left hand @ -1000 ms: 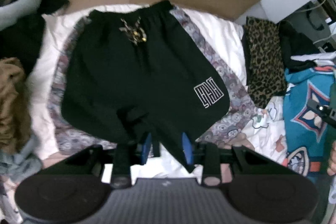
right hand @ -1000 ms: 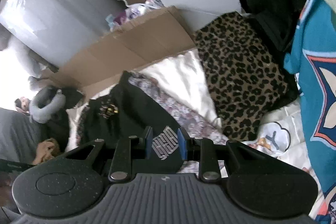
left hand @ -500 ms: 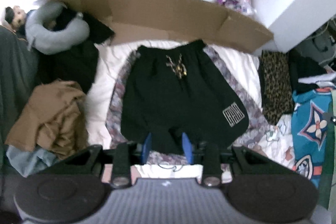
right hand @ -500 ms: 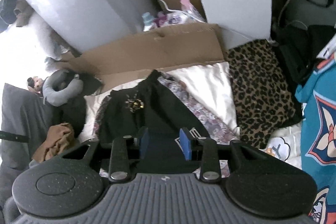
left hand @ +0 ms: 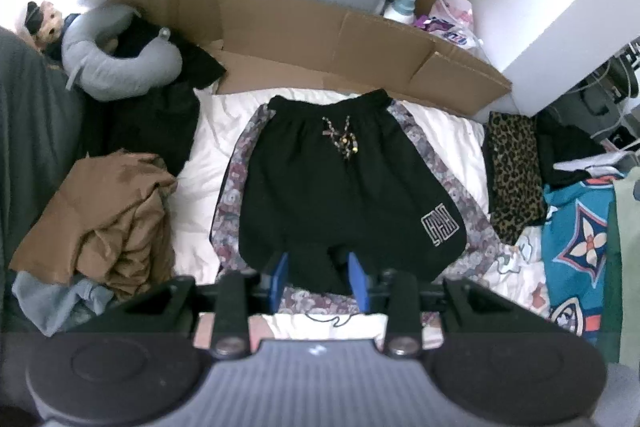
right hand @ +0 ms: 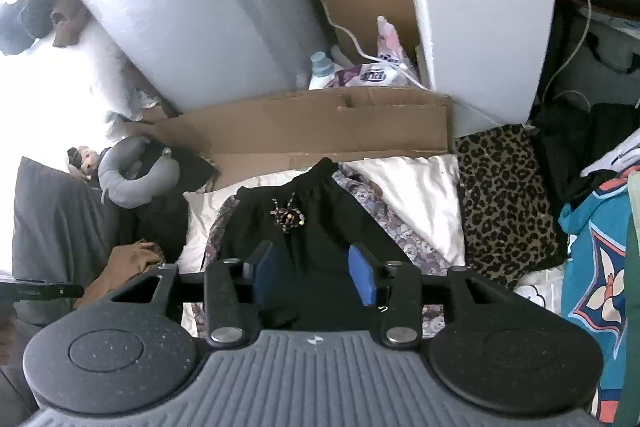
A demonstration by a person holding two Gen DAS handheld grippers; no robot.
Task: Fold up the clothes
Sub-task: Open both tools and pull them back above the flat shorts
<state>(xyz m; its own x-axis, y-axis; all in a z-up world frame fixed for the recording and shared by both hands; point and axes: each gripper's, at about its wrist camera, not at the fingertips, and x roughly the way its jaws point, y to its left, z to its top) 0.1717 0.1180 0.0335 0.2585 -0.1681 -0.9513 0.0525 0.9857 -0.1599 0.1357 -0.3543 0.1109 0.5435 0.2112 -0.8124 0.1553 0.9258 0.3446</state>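
Observation:
Black shorts (left hand: 340, 187) with a white logo on one leg and a beaded drawstring lie flat on a floral cloth (left hand: 476, 227) on the white bed sheet (left hand: 208, 163). They also show in the right wrist view (right hand: 316, 227). My left gripper (left hand: 318, 277) is open and empty, held above the shorts' leg hems. My right gripper (right hand: 316, 273) is open and empty, held above the shorts.
A brown garment pile (left hand: 108, 223) lies left of the shorts. A grey neck pillow (left hand: 116, 67) and black clothes are at the far left. Flattened cardboard (left hand: 320, 43) lines the bed's far edge. A leopard-print cloth (left hand: 514, 183) and a teal patterned fabric (left hand: 580, 251) lie to the right.
Both grippers have pulled back and up from the shorts, so more of the bed shows. Both stay open and empty. The shorts have not moved.

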